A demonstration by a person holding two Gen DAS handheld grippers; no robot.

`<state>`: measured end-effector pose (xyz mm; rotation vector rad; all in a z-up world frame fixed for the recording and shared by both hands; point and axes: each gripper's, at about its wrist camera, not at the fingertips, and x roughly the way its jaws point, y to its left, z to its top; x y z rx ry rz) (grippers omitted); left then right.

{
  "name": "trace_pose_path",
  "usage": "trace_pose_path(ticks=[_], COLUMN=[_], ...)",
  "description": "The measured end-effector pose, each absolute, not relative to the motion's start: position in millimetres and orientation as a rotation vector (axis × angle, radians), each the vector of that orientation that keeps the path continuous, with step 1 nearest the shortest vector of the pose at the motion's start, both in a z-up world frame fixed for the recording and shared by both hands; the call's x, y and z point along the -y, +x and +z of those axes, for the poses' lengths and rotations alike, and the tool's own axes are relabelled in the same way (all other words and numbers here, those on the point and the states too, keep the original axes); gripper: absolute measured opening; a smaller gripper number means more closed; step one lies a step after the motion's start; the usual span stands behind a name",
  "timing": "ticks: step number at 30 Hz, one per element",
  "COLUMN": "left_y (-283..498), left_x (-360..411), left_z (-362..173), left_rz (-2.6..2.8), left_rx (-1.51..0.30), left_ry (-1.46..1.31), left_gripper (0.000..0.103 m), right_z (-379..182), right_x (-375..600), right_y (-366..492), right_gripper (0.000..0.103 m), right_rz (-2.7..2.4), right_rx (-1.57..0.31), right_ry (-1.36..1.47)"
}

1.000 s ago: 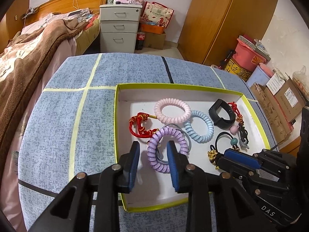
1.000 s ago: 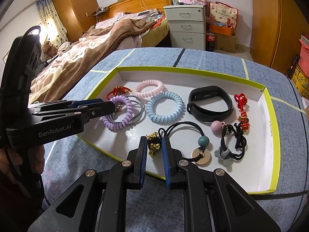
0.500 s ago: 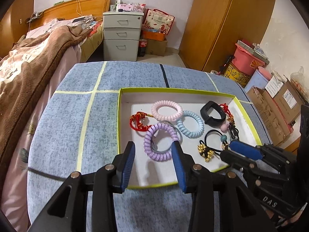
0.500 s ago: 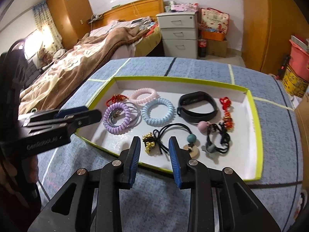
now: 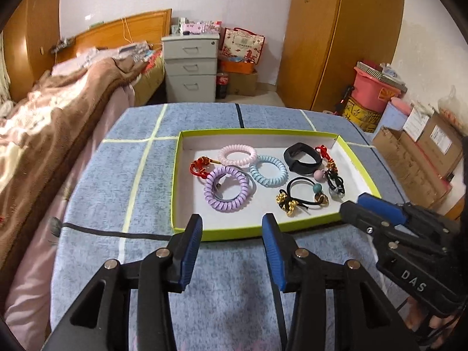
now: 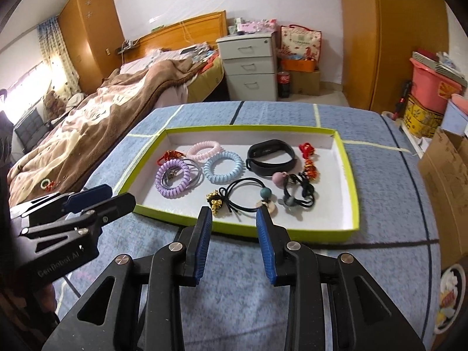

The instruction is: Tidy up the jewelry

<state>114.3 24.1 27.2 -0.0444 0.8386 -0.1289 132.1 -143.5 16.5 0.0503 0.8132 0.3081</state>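
A shallow green-rimmed tray (image 5: 190, 232) (image 6: 355, 181) lies on the blue cloth. In it lie a purple coil band (image 5: 227, 188) (image 6: 172, 182), a pink coil band (image 5: 237, 154), a light blue coil band (image 5: 268, 170) (image 6: 223, 166), a black wristband (image 5: 302, 162) (image 6: 270, 158), red knotted cords (image 5: 200, 166), and black hair ties with beads and gold charms (image 5: 304, 194) (image 6: 248, 197). My left gripper (image 5: 231, 228) is open and empty, in front of the tray's near edge. My right gripper (image 6: 234, 219) is open and empty, also at the near edge.
A bed with a brown blanket (image 6: 117, 108) lies to the left. A grey drawer cabinet (image 5: 190, 67) and wooden wardrobe (image 5: 336, 38) stand behind. Cardboard boxes (image 5: 418, 158) and a pink bin (image 5: 377, 90) stand at the right. Bare blue cloth (image 5: 234, 278) lies around the tray.
Both grippers have pulled back out of the tray toward me and opened wider. The right gripper has let go of the gold-charm hair tie, which stays in the tray.
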Motion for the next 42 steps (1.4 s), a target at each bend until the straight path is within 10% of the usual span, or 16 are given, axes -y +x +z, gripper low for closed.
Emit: trace_pose_path(ticks=[4,42], left_y=[100,75], left_x=[-17,6], left_z=[32,33], left_rz=[-0.108,-0.065], left_rx=[-0.813,-0.801], left_ry=[-0.03,-0.022], left_gripper=[0.044,0.044], right_z=[19,22], right_x=[146,152], right_y=[121,95], right_gripper=[0.048,0.048], right_rz=[0.282,0.242], right_rx=[-0.799,-0.784], right_ry=[0.054,0.081])
